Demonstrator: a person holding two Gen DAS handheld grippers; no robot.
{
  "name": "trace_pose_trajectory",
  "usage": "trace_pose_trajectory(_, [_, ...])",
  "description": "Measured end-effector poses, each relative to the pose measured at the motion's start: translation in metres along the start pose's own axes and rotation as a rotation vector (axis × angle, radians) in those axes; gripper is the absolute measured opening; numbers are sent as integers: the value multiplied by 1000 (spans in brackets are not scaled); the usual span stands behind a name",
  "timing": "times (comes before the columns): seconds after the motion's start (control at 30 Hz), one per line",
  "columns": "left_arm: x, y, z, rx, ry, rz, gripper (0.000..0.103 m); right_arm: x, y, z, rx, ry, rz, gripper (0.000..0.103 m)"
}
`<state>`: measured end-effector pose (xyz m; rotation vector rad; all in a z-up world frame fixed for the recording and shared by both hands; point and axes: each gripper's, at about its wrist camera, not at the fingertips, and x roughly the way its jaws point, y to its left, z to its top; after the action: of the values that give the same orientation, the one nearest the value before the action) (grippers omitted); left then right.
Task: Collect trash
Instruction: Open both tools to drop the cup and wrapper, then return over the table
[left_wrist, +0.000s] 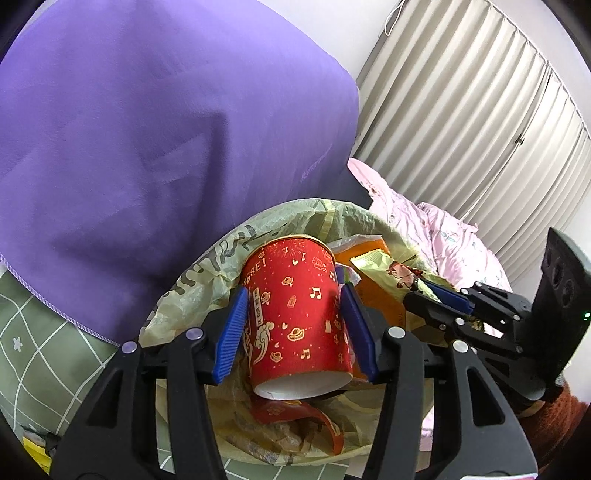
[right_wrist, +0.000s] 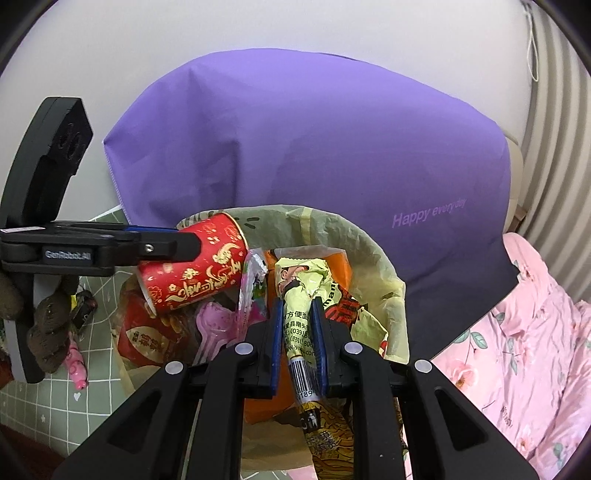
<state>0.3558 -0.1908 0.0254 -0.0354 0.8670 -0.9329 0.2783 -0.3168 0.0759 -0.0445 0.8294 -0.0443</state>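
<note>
A red paper cup (left_wrist: 295, 314) with gold print lies tilted between the blue pads of my left gripper (left_wrist: 291, 291), which is shut on it. It hangs over the bin lined with a yellow-green bag (left_wrist: 229, 251). In the right wrist view the same cup (right_wrist: 199, 266) sits at the bin's left rim, held by the left gripper (right_wrist: 192, 242). My right gripper (right_wrist: 298, 302) is shut on a crumpled yellow-green snack wrapper (right_wrist: 301, 284) above the bag's (right_wrist: 332, 225) opening. The left wrist view shows the right gripper (left_wrist: 439, 293) and the wrapper (left_wrist: 391, 269) on the right.
The bin holds an orange packet (right_wrist: 336, 266), a pink plastic spoon (right_wrist: 214, 325) and a red lid (right_wrist: 147, 339). A purple cloth cover (right_wrist: 314, 147) rises right behind it. Pink floral bedding (right_wrist: 535, 332) lies to the right, and a green checked mat (right_wrist: 55, 398) with a pink toy (right_wrist: 77, 369) to the left.
</note>
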Motion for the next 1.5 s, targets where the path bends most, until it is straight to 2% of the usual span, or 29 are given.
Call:
trace_pose_trajectory(0.07, [-5, 2, 1, -14, -7, -19, 49, 0, -2, -1, 11, 2, 0, 22])
trace_pose_trajectory(0.13, [-14, 4, 2, -25, -15, -26, 50, -2, -3, -1, 9, -7, 0, 40])
trace_pose_trajectory(0.33, [-44, 6, 1, -55, -86, 20, 52, -11, 1, -1, -8, -18, 2, 44])
trace_pose_trajectory(0.43, [-67, 11, -6, -65, -145, 67, 54, -19, 4, 1, -3, -38, 40, 49])
trace_pose_trajectory(0.53, [-87, 19, -17, -91, -177, 108, 54, -26, 9, 4, -11, -61, 74, 52])
trace_pose_trajectory(0.73, [-121, 48, -55, -185, -216, 194, 54, -32, 26, 12, -35, -77, 73, 53])
trace_pose_trajectory(0.83, [-139, 67, -78, -238, -234, 248, 54, -33, 40, 16, -51, -91, 76, 53])
trace_pose_trajectory(0.97, [-175, 98, -114, -302, -262, 363, 54, -37, 67, 21, -99, -137, 86, 53])
trace_pose_trajectory(1.03, [-192, 113, -131, -336, -277, 425, 54, -34, 84, 22, -117, -141, 125, 62])
trace_pose_trajectory(1.17, [-232, 144, -169, -415, -300, 559, 54, -22, 114, 19, -152, -106, 217, 63])
trace_pose_trajectory(1.3, [-267, 173, -207, -504, -323, 654, 54, -4, 153, 10, -208, -29, 307, 63])
trace_pose_trajectory(1.4, [-290, 188, -233, -567, -331, 707, 54, 10, 187, 4, -243, 12, 361, 63])
trace_pose_trajectory(1.5, [-306, 195, -251, -586, -323, 750, 54, 21, 212, 0, -265, 24, 391, 63])
